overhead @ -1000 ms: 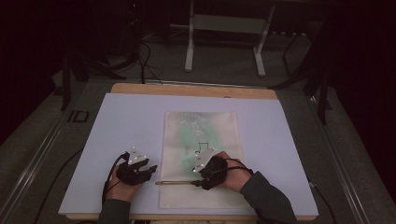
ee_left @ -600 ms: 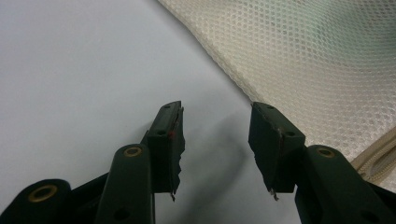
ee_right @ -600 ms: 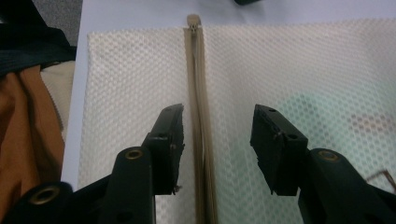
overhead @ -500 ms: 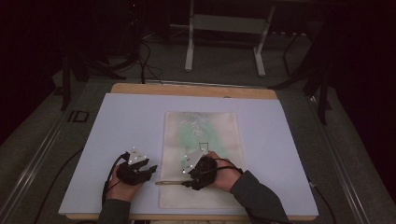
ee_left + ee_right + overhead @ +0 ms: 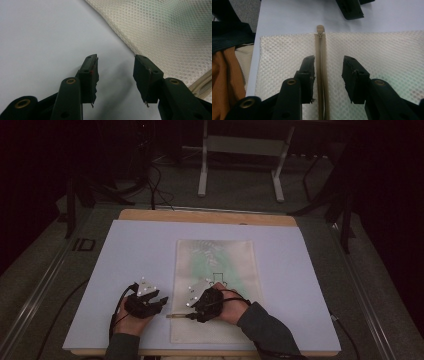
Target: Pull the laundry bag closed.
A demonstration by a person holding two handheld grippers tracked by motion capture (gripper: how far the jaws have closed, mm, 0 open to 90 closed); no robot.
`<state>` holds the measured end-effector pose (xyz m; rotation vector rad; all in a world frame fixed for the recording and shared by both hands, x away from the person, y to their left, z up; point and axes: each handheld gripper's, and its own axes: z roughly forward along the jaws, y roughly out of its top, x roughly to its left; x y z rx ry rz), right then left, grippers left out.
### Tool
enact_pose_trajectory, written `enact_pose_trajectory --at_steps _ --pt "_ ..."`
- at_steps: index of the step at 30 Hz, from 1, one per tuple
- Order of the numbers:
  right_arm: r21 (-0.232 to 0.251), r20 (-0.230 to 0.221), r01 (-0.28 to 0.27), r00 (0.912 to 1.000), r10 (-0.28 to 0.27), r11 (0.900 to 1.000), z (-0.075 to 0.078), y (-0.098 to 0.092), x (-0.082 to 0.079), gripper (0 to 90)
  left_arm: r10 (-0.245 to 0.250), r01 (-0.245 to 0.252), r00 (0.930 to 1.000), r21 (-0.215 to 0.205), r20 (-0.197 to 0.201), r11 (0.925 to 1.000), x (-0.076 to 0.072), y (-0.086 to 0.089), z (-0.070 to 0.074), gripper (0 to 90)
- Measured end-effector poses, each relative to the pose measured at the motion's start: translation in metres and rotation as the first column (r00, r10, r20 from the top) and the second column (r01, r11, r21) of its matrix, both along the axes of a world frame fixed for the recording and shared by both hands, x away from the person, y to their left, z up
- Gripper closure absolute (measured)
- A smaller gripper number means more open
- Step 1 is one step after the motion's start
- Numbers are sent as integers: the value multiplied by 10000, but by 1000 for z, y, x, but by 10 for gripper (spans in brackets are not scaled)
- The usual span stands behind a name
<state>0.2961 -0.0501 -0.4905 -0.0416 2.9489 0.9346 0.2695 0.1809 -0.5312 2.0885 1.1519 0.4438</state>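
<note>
A cream mesh bag [image 5: 215,270] lies flat on the pale mat, with something greenish showing through it. Its beige zipper [image 5: 321,75] runs along the near edge and ends in a small tab [image 5: 174,315] past the bag's left corner. My right gripper [image 5: 329,62] hovers over that zipper with a jaw on either side. The jaws have just been closing, but the pads stand clear of the zipper. My left gripper [image 5: 116,62] is open over bare mat, its right jaw at the bag's edge [image 5: 162,37]. In the high view the left gripper [image 5: 159,304] faces the right gripper [image 5: 192,312].
The pale mat [image 5: 125,255] covers a wooden table [image 5: 200,216]. A metal stand [image 5: 240,165] and cables sit on the dark floor behind. A dark sleeve [image 5: 265,330] reaches in from the bottom right. Orange-brown cloth [image 5: 224,72] lies past the near table edge.
My right hand has slid left along the bag's near edge toward the left gripper. The left hand has stayed where it was.
</note>
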Motion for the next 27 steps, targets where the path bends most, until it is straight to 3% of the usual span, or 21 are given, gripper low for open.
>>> enact_pose_trajectory --at_steps 27 --pt "87 -223 -521 9984 522 9986 -12 39 -3 759 263 -262 9996 -94 121 9996 0 4 1 538"
